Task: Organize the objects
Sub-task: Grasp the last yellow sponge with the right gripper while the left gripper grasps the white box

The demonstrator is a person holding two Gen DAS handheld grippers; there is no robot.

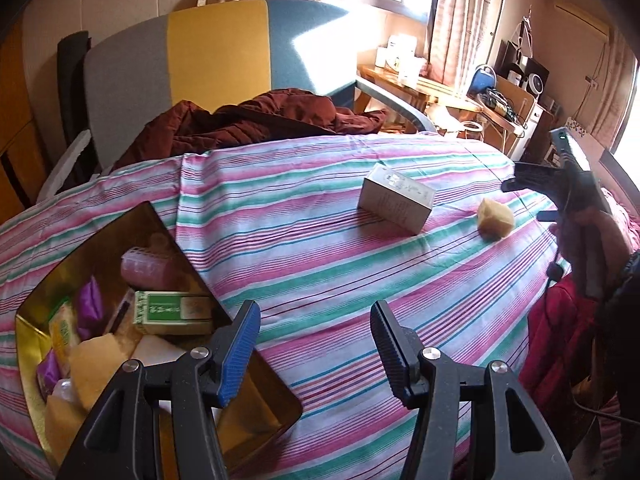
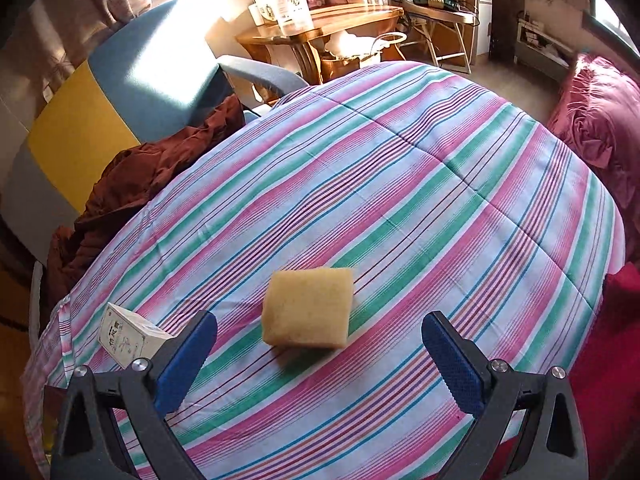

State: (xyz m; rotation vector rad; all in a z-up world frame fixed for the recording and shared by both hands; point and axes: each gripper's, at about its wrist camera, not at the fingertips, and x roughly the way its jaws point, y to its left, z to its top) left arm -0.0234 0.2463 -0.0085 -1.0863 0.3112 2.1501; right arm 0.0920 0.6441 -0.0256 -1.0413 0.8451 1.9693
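My right tongs (image 2: 320,354) gape, empty — the sponge (image 2: 307,307) lies just beyond, centred. Left tongs (image 1: 316,344) gape too, far from it.

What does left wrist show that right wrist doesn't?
Only left wrist: the gold tin packed with small items, at the left hand-held gripper, and the right hand-held gripper seen from outside. Only right wrist: the crumpled pink bedding at right. Both: the striped quilt, white box, yellow sponge, brown jacket.
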